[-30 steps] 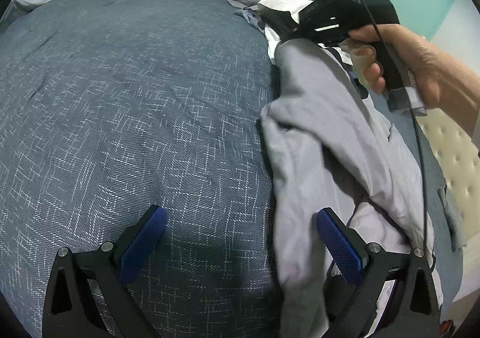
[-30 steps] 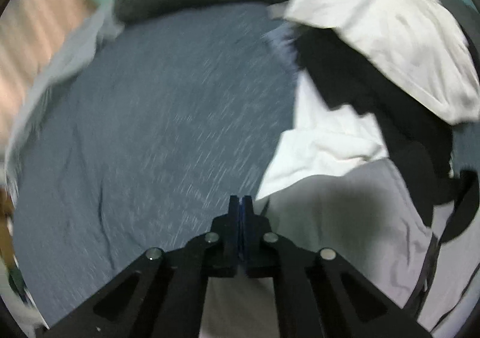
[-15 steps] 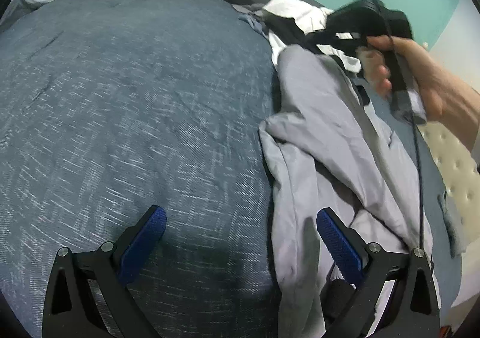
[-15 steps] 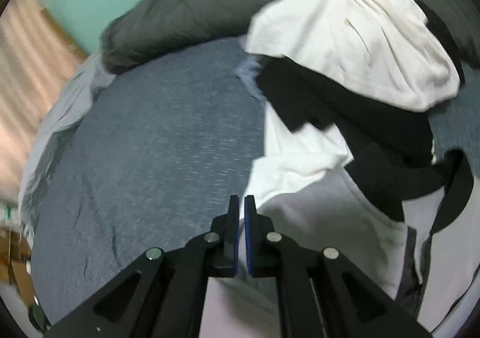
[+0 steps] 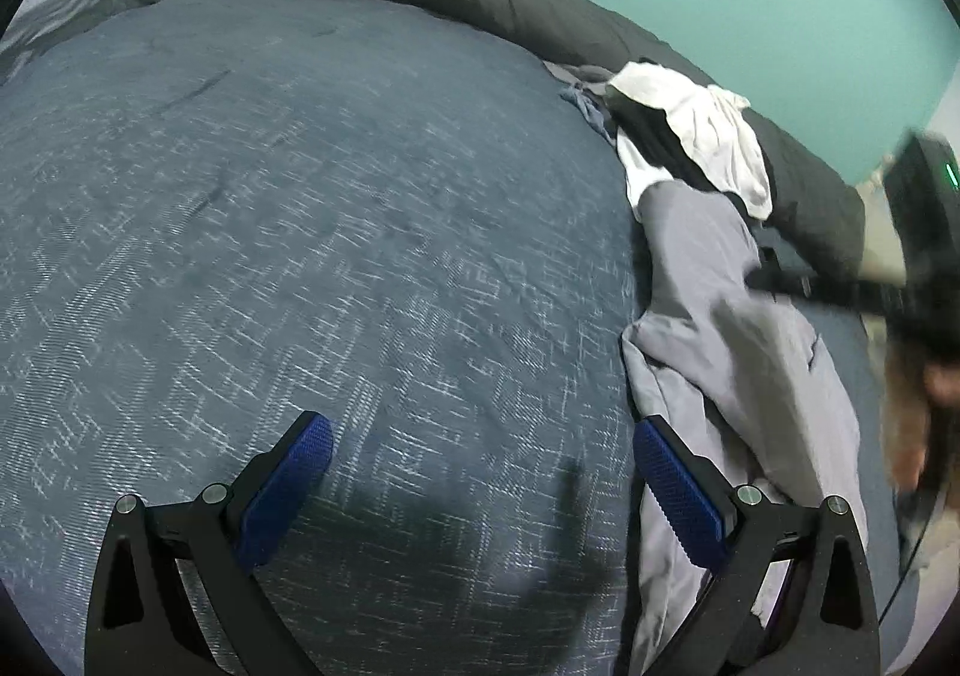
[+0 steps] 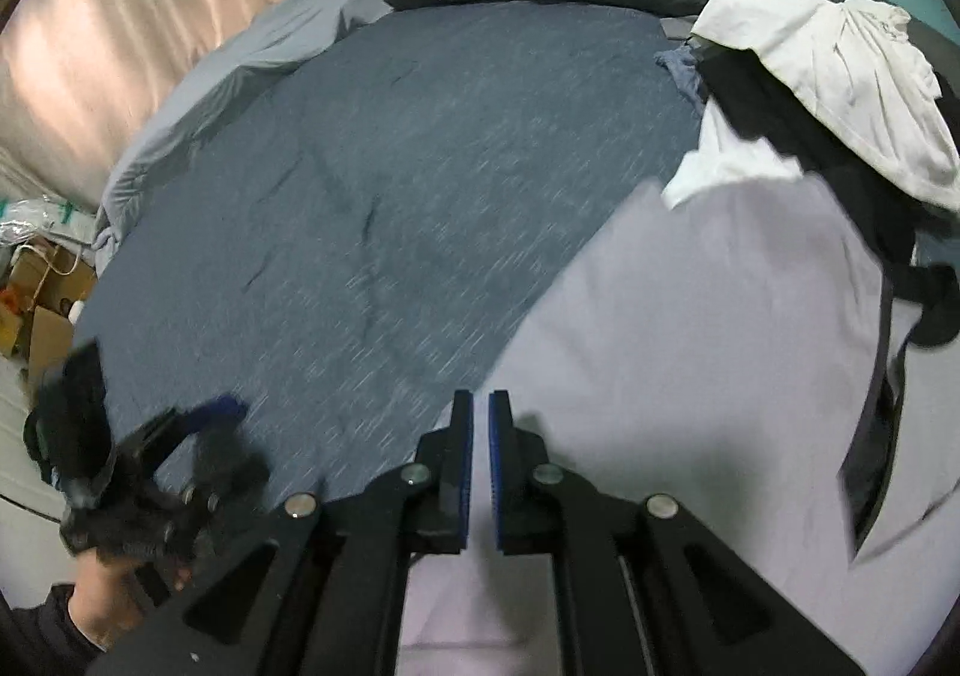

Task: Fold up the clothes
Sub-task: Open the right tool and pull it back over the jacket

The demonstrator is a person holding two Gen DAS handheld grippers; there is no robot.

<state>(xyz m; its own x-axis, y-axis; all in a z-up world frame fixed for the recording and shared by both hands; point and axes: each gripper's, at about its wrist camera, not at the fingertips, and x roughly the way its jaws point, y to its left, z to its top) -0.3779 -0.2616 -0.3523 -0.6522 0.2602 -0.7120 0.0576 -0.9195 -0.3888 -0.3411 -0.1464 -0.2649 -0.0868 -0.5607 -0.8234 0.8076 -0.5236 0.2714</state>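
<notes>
garment (image 6: pixel 690 328) grey, under right gripper (image 6: pixel 480 472) (jaws nearly together, empty) | left gripper (image 5: pixel 480 490) spread wide, beside it

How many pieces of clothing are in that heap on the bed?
4 I can tell apart: a grey garment nearest, a white shirt on top at the back, a black piece under it, and another white piece below. More may be buried.

Left tongs (image 5: pixel 483 487) wide open, blue pads (image 5: pixel 675 487) far apart w/ nothing pinched between them, angled downward. Right tongs (image 6: pixel 480 472) basically closed, just a thin slit between the pads, also tilted down. Left hand (image 6: pixel 105 598) wrapped round its handle, dark sleeve at the wrist; right hand (image 5: pixel 924 406) is blurry.
</notes>
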